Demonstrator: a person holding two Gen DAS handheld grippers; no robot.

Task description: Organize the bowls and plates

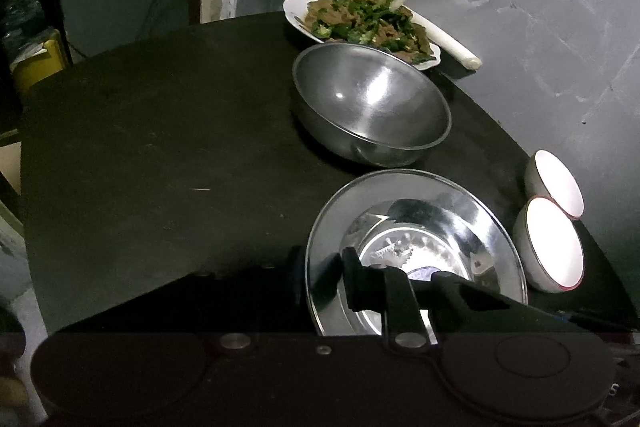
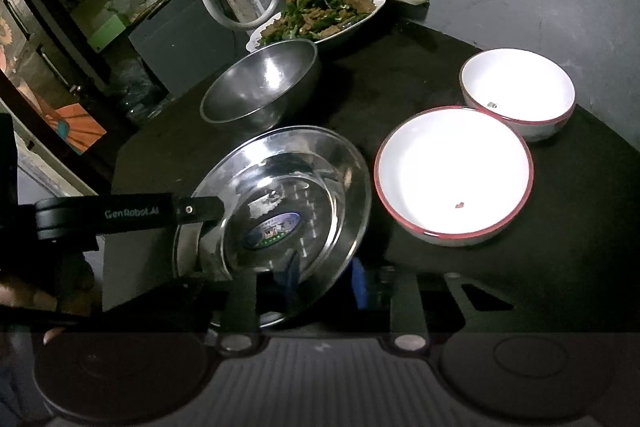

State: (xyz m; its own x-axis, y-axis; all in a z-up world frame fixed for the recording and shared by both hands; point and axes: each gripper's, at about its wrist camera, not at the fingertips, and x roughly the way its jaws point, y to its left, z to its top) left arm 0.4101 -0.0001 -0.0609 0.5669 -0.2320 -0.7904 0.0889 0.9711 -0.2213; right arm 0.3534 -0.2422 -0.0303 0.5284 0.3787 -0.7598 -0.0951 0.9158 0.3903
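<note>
Both grippers met on the steel plate, which sat on the dark table.

Left gripper: jaws narrowed onto the plate's near rim, pinching it.

Right gripper: jaws drawn in at the plate's near edge, rim between them; pad contact was too dark to confirm.

Ahead of the jaws stood the steel bowl, and beyond it the dish of food. To their right sat two white bowls, just beside each other.
</note>
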